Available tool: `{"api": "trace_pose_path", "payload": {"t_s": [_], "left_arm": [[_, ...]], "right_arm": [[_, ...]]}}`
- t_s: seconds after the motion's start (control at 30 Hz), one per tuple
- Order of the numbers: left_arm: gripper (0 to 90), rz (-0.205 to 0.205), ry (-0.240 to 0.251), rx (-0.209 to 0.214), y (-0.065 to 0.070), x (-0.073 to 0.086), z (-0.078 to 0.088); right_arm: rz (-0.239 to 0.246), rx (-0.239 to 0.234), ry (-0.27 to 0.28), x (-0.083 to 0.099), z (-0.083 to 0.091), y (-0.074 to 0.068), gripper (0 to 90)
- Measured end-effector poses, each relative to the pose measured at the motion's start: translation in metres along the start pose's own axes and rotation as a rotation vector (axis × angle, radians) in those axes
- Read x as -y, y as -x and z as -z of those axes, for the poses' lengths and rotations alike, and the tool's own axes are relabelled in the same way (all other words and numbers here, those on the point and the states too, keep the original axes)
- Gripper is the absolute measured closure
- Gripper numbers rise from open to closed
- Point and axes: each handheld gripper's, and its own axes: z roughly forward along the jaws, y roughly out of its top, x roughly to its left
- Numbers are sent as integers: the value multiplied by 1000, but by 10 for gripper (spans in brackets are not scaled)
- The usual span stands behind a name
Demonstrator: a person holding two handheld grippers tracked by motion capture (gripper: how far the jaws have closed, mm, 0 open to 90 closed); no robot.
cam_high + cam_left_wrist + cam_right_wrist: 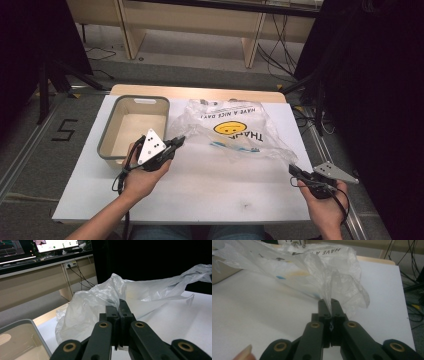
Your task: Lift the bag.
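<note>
while both hands held their tools low over the white table [200, 195], a clear plastic bag [235, 132] lay spread across the middle of it, running from about the centre toward one o'clock. the bag carried a yellow smiley face [230, 128] and dark printed lettering, read upside down from the high view. part of it stood crumpled and raised off the surface.

the left gripper [179, 140] sat at about ten o'clock from the table's centre, held in the left hand [142, 175], with its tip against the bag's left edge. in the left gripper view its jaws stood pressed together, and the bag's film rose right from their tip; whether film was actually caught between them could not be told. the right gripper [292, 169] sat at about four o'clock, near the table's right edge, held in the right hand [327, 205]. in the right gripper view its jaws were closed on a thin fold of the bag [332, 285], which ran up out of the seam between them.

a grey-rimmed bin [107, 150] with a pale inside stood at nine to ten o'clock on the table, just beside the left gripper and touching or nearly touching the bag's left end. a pale wooden bench [190, 20] stood beyond the table at twelve o'clock, with dark cables [272, 50] trailing on the floor near it.
</note>
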Motion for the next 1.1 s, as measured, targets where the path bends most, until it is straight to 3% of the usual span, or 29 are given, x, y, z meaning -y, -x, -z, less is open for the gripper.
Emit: {"api": "trace_pose_path", "payload": {"t_s": [0.37, 1.1], "left_arm": [[892, 2, 19, -12, -3, -3, 1], [892, 1, 93, -36, -9, -24, 2]], "right_arm": [[12, 28, 77, -9, 3, 0, 900], [25, 75, 215, -40, 11, 2, 900]]}}
